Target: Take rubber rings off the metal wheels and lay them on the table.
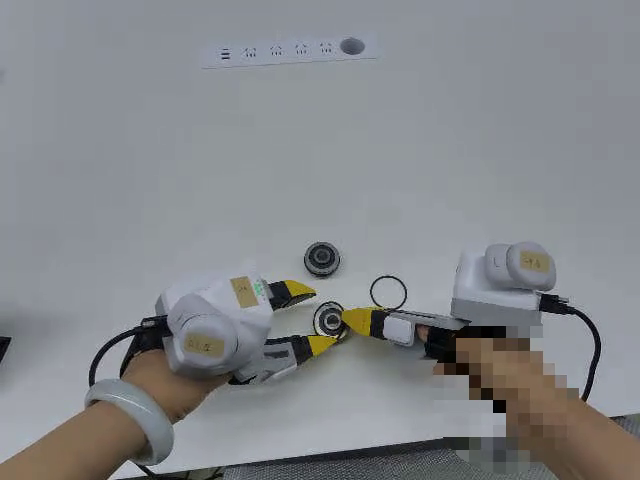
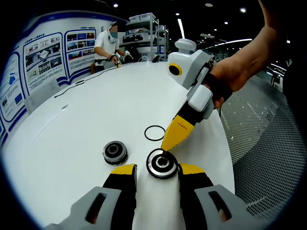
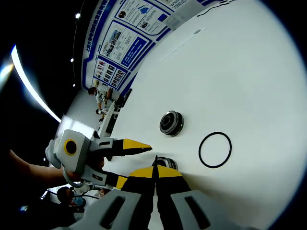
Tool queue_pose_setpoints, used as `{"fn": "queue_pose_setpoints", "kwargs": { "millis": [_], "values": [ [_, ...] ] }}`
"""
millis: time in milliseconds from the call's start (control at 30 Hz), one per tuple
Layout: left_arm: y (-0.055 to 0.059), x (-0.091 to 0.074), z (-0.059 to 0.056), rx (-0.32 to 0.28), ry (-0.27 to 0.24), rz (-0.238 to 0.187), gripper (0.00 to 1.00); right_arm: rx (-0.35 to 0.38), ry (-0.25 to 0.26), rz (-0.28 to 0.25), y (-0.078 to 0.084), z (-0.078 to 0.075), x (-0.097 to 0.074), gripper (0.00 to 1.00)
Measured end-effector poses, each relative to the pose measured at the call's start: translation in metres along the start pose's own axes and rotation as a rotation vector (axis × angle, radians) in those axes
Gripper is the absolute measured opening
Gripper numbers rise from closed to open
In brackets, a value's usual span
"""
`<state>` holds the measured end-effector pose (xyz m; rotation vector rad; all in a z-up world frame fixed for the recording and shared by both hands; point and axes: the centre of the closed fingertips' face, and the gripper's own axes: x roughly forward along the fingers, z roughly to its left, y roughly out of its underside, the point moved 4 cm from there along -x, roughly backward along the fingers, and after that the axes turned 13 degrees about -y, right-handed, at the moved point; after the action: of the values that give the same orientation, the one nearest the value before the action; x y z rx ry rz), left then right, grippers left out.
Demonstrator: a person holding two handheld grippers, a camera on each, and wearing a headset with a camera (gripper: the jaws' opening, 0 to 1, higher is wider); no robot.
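The left gripper's jaws stand apart, one yellow tip on each side of a metal wheel. One tip looks to touch the rim and the other stands just off it, so the wheel is flanked rather than clamped. The right gripper's jaws are together in a single yellow point whose end rests at the wheel's near rim. I cannot tell whether any rubber is pinched between them.

The wheel's outer edge looks black, so I judge its rubber ring is on and prying it off is the step in hand. To do it well, the left jaws should first close firmly on the wheel, low on its sides, leaving the top edge free. The right point should then slip under the rubber at one spot and lift outward, not push down, or the wheel may skid on the smooth table.

Just beyond the right tip lies a loose ring, already laid flat. Farther out, apart from both jaws, a second wheel waits. The freed ring should go beside the loose one.
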<state>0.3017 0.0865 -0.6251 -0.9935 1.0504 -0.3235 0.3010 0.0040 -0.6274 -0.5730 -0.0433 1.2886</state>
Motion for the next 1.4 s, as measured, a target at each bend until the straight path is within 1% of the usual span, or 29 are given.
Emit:
{"fn": "queue_pose_setpoints", "kwargs": {
  "millis": [267,500,633,767,933,1100,1133,1233,1400],
  "values": [
    [0.007,-0.004,0.003,-0.010,-0.011,0.010,0.40,0.002,-0.010,-0.003,0.000,0.004,0.000,0.02],
    [0.014,-0.009,0.005,-0.016,-0.022,0.021,0.44,0.012,-0.030,-0.023,0.000,0.011,-0.001,0.02],
    [0.016,-0.011,0.007,-0.022,-0.029,0.025,0.45,0.021,-0.039,-0.049,-0.004,0.013,-0.004,0.02],
    [0.018,-0.012,0.008,-0.026,-0.036,0.028,0.46,0.020,-0.034,-0.074,-0.010,0.013,-0.010,0.02],
    [0.019,-0.013,0.010,-0.031,-0.044,0.030,0.46,0.024,-0.012,-0.104,-0.016,0.006,-0.020,0.02],
    [0.020,-0.014,0.011,-0.049,-0.050,0.034,0.45,0.036,0.021,-0.153,-0.024,-0.004,-0.033,0.02],
    [0.020,-0.014,0.011,-0.049,-0.052,0.034,0.45,0.041,0.033,-0.168,-0.025,-0.008,-0.037,0.02],
    [0.021,-0.015,0.011,-0.052,-0.053,0.035,0.45,0.055,0.060,-0.188,-0.027,-0.015,-0.043,0.02],
    [0.022,-0.016,0.011,-0.061,-0.057,0.038,0.44,0.058,0.125,-0.194,-0.025,-0.026,-0.049,0.02]
  ]
}}
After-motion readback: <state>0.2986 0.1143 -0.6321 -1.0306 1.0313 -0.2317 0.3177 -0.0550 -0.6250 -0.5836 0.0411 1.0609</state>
